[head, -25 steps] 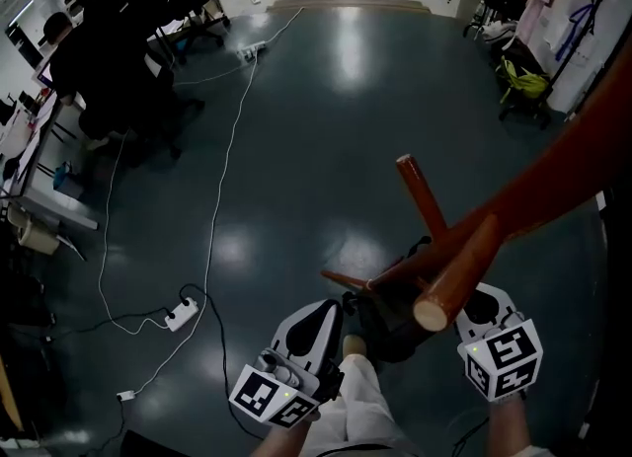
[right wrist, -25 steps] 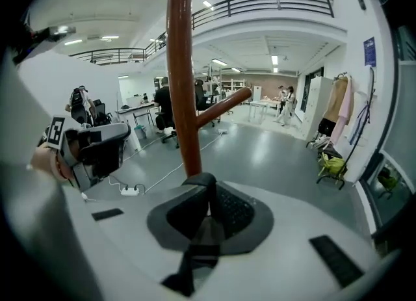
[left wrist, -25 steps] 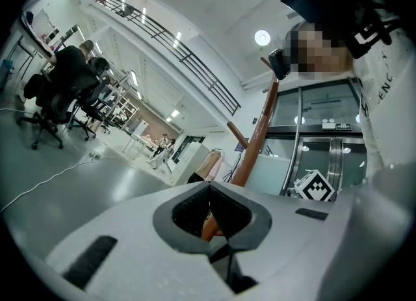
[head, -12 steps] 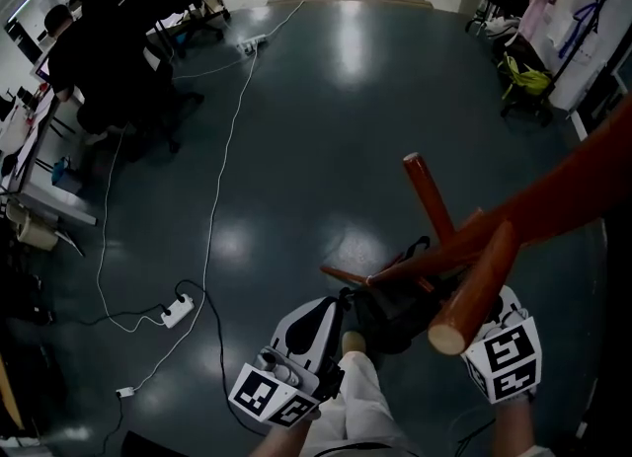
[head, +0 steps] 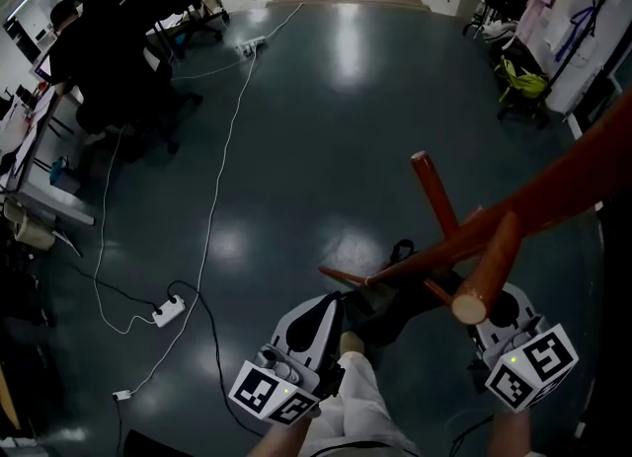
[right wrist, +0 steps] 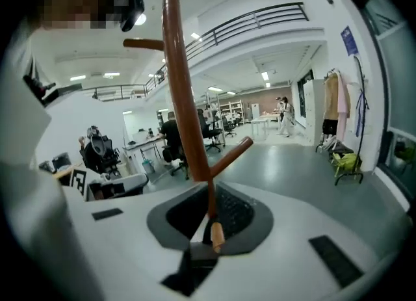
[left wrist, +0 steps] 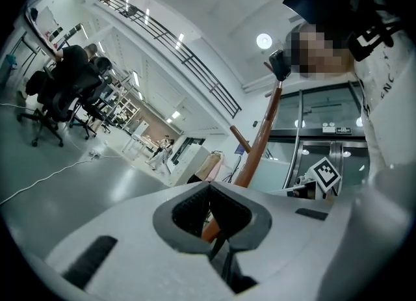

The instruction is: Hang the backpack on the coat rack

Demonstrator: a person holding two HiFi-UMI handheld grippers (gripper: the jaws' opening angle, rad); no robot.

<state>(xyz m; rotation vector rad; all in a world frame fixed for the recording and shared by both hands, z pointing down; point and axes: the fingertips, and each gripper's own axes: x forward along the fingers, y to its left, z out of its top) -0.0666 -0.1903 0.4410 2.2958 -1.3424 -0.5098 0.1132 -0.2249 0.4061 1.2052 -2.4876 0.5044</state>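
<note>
The reddish-brown wooden coat rack [head: 464, 238] leans across the right of the head view, one peg end [head: 469, 307] close to the camera. The black backpack [head: 395, 302] hangs low between both grippers, under the pegs, its top loop [head: 400, 248] sticking up. My left gripper [head: 329, 312] holds its left side; its jaws [left wrist: 211, 218] are shut on a black strap [left wrist: 224, 254]. My right gripper [head: 497, 309] is at the backpack's right side, partly behind the peg. Its jaws [right wrist: 211, 228] are shut, with a thin strap and tan tab [right wrist: 215, 235] between them. The rack pole [right wrist: 182, 98] rises just beyond.
A white power strip [head: 163, 309] and long cables lie on the dark floor at left. Office chairs and seated people [head: 109, 50] fill the upper left. A clothes rail with garments [head: 553, 11] and a yellow-green bag [head: 521, 80] stand at the upper right.
My right gripper has moved down and to the right, away from the near peg. The backpack's top loop has risen toward the pegs. The left gripper has hardly moved.
</note>
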